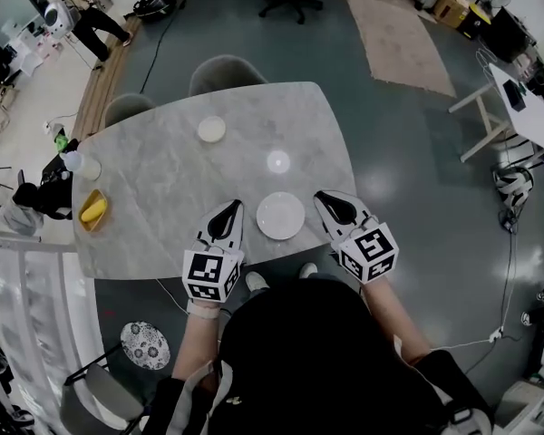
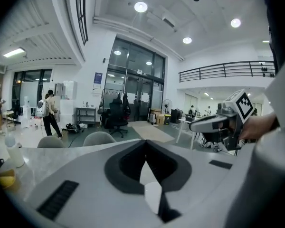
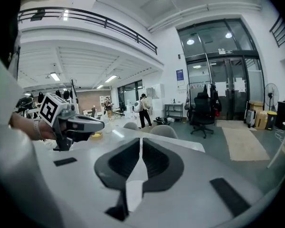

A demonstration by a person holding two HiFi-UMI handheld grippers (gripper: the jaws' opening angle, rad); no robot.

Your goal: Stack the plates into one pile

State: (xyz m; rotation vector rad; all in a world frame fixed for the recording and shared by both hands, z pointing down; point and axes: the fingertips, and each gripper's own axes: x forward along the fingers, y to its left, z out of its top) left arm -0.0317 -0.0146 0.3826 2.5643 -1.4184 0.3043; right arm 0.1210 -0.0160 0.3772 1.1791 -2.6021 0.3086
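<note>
- Yellow dish (image 1: 93, 209), at the table's left edge: holds a yellow item, kind not determinable.
- Large white plate (image 1: 280, 216): nothing on it. Cream plate (image 1: 211, 130): nothing on it.
- Small bright round patch (image 1: 278, 161) between the two plates: plate or glare, cannot be told.
- Table (image 1: 163, 179): the large white plate lies near the near edge, and the cream plate sits well apart from it, toward the far edge. The marble between them is open. Two chairs (image 1: 225, 71) stand at the far edge.
- Left gripper (image 1: 228, 214): jaws clenched together, nothing between them. It is just left of the large white plate, not touching it.
- Right gripper (image 1: 331, 205): jaws clenched together, nothing held. It is just right of the same plate, apart from it.
- The large white plate lies between the two grippers.
</note>
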